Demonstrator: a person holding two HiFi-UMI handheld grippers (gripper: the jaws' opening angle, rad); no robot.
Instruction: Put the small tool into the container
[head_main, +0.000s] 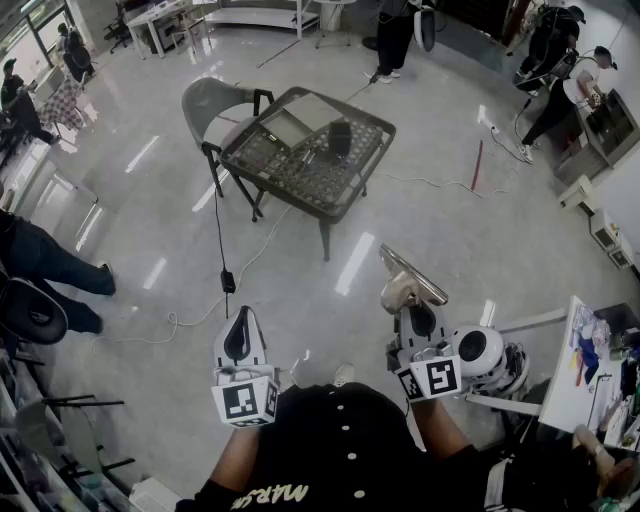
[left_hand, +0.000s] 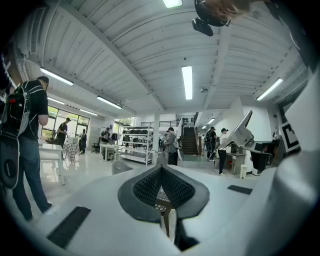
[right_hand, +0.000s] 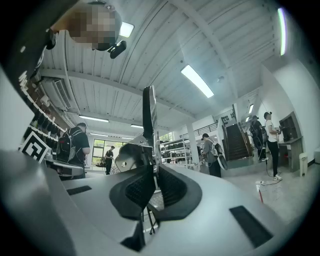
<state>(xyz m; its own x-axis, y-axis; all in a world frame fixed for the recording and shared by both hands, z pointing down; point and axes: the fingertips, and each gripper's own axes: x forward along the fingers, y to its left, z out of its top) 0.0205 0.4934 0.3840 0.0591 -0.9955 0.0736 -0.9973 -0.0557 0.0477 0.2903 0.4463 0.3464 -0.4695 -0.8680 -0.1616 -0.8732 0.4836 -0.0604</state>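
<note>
- Right gripper view: the fingers of the right gripper are pressed together on the small tool. It is a thin, flat metal blade, seen edge-on and standing up out of the grip (its broader grey body shows just left of the blade).
- Left gripper view: the fingers of the left gripper are closed against each other, with nothing between them.
- Head view: both grippers are held low in front of the person's dark shirt. The left gripper is at the left and the right gripper at the right, apart from each other. The small tool juts forward from the right gripper's fingers, over the glossy floor.
- Head view: the worktop (a dark, mesh-topped table) stands well ahead of both grippers. It carries a dark box-shaped container and, near it, a flat pale tray. The small tool is well apart from the worktop and from the container.
- Head view: a grey chair stands at the worktop's left side. A black cable runs from there across the floor toward the person.
- Head view: other people stand at the edges of the room.
</note>
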